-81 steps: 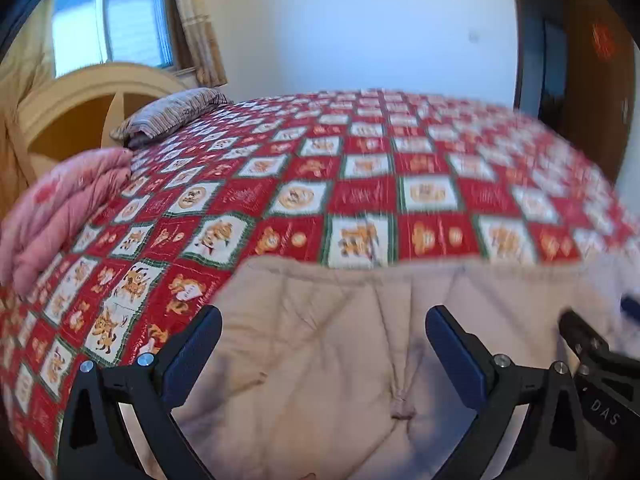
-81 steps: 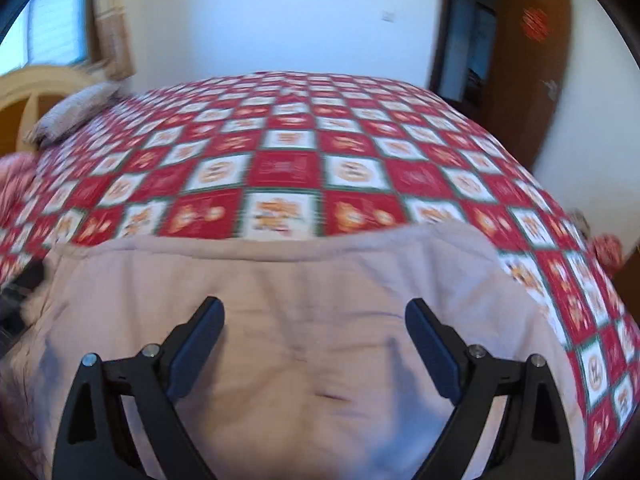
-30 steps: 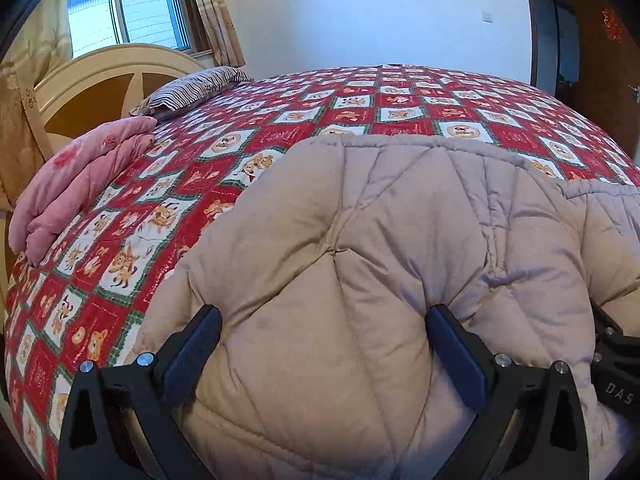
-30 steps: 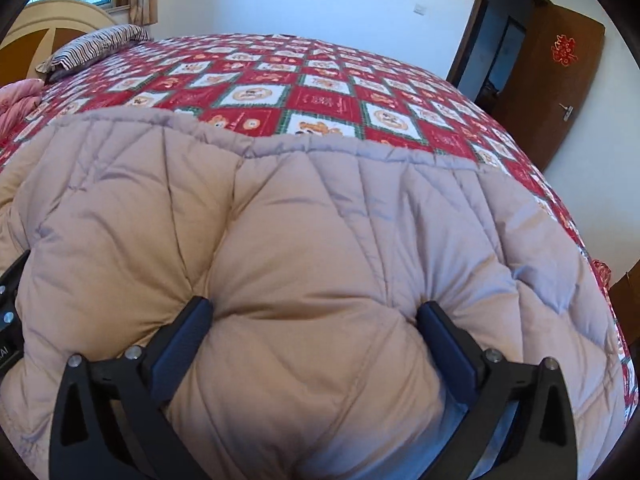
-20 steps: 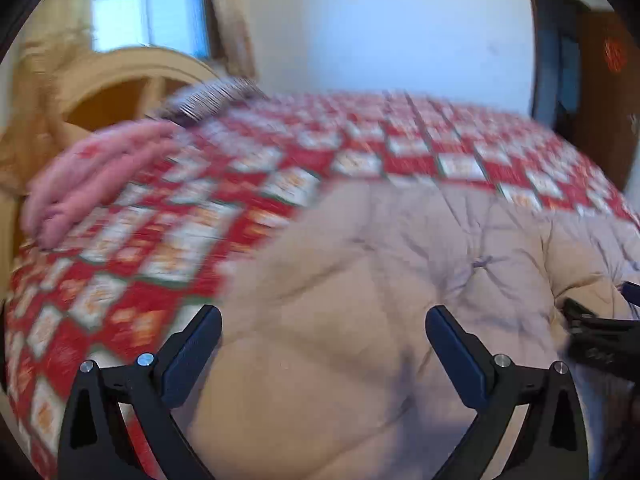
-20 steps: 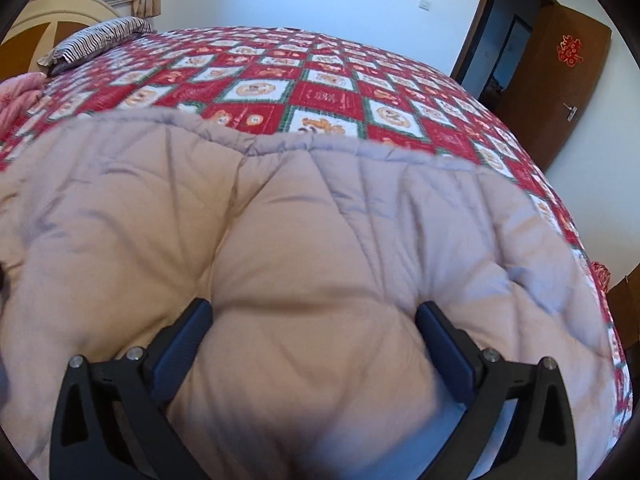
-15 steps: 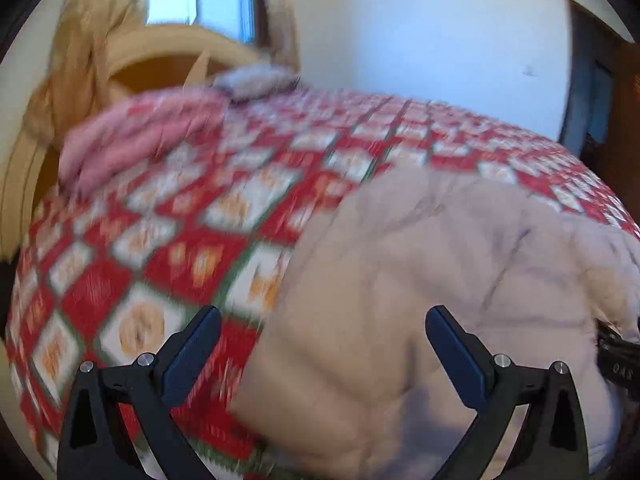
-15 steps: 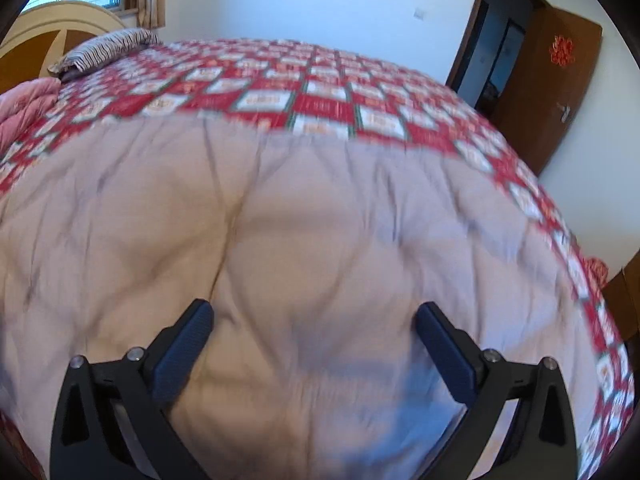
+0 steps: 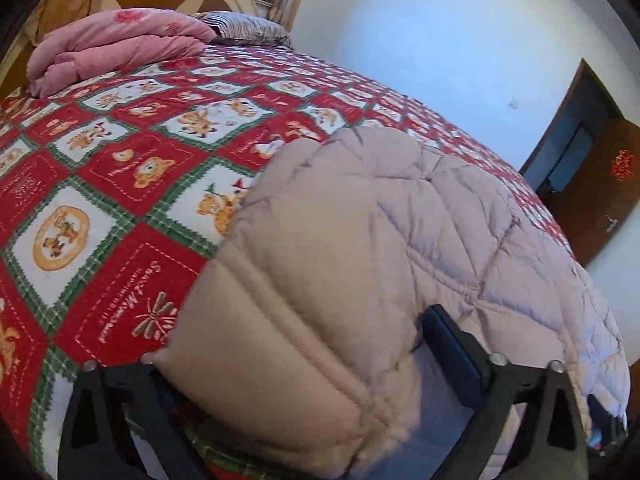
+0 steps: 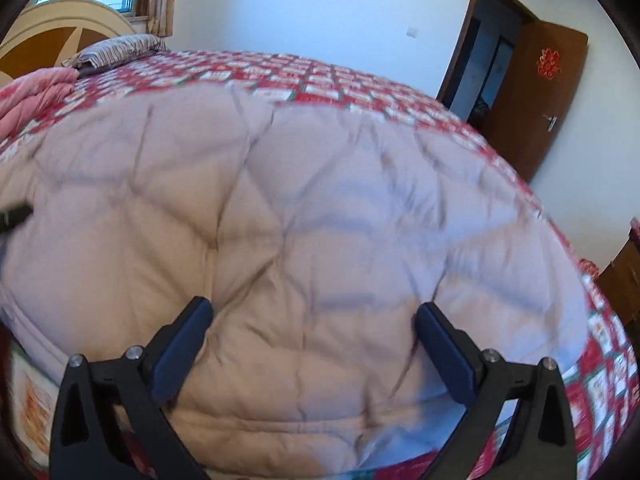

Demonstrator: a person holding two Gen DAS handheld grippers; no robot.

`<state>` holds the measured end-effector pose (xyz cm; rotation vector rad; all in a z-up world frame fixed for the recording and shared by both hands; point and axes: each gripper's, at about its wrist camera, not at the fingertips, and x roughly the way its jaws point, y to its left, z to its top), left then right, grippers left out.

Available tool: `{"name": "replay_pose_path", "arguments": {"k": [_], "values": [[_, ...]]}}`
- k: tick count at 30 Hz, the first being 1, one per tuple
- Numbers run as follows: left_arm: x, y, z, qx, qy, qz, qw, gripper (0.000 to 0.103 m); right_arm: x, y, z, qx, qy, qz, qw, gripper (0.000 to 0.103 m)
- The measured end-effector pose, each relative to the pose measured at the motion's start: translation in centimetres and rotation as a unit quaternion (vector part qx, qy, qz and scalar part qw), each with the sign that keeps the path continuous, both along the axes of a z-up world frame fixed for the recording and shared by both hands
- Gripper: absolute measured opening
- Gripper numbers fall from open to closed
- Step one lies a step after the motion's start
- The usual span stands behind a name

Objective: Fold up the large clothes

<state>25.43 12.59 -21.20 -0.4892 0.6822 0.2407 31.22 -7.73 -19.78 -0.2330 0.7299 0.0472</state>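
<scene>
left gripper point(image 9: 304, 344): jaws wide, straddled coat point(image 9: 400, 240) edge
right gripper point(image 10: 312, 340): jaws wide over coat
tip: bite deep, hem thick

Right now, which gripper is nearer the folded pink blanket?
Left. The left gripper sits at the beige quilted garment's edge facing the pink blanket; the right gripper is farther along the garment.

Left tool point(image 9: 308, 356) spread wide around beige quilted coat point(image 9: 380, 248) (on red patchwork bedspread point(image 9: 132, 168)).

Coat point(image 9: 360, 240) lies on bedspread point(image 9: 120, 168); blanket point(image 9: 116, 46) & pillow point(image 9: 244, 28) far behind (by headboard point(image 10: 60, 36))
</scene>
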Motion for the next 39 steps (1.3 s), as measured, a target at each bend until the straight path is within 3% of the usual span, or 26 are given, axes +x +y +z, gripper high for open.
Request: {"name": "replay_pose_path", "arguments": {"k": [1,2,3,5,8,15,20,25,29,32,39], "values": [[-0.2,0.0,0.2,-0.004,-0.006,-0.003,1.0,0.088,0.1,0.1,-0.3,0.001,-0.006,0.001,1.0,0.103],[-0.3,0.0,0.3,-0.016,-0.016,-0.013,0.9997,0.068,0.2,0.3,-0.4,-0.004,-0.007,0.001,1.0,0.103],[-0.3,0.2,0.3,-0.032,-0.021,-0.023,0.999,0.056,0.4,0.6,-0.4,-0.01,-0.005,0.0,1.0,0.103],[-1.0,0.4,0.8,-0.044,-0.031,-0.027,0.9982,0.039,0.7,0.9,-0.3,-0.015,0.0,0.002,1.0,0.103],[-2.0,0.8,2.0,-0.052,-0.051,-0.043,0.9964,0.028,0.7,1.0,-0.1,-0.018,0.0,0.0,1.0,0.103],[-6.3,3.7,3.9,-0.056,-0.09,-0.046,0.9933,0.025,-1.5,3.8,-0.2,-0.032,-0.01,0.002,0.999,0.102],[-8.6,6.6,5.5,-0.027,-0.1,-0.028,0.9942,0.025,-4.1,7.8,-0.5,-0.041,-0.026,0.045,0.998,0.101],[-9.6,5.6,9.4,0.028,-0.127,-0.038,0.9908,0.025,-5.6,6.7,1.7,0.027,0.014,0.105,0.994,0.101],[-9.3,0.9,13.5,0.095,-0.164,-0.08,0.9787,0.025,-7.2,1.3,4.6,0.073,-0.03,0.078,0.994,0.102],[-9.0,-3.9,16.0,0.137,-0.19,-0.123,0.9645,0.025,-7.2,-5.2,6.0,0.129,-0.045,0.008,0.991,0.103],[-5.8,-14.8,18.2,0.184,-0.215,-0.231,0.931,0.025,-5.9,-15.9,5.5,0.159,-0.042,-0.125,0.978,0.103]]}}
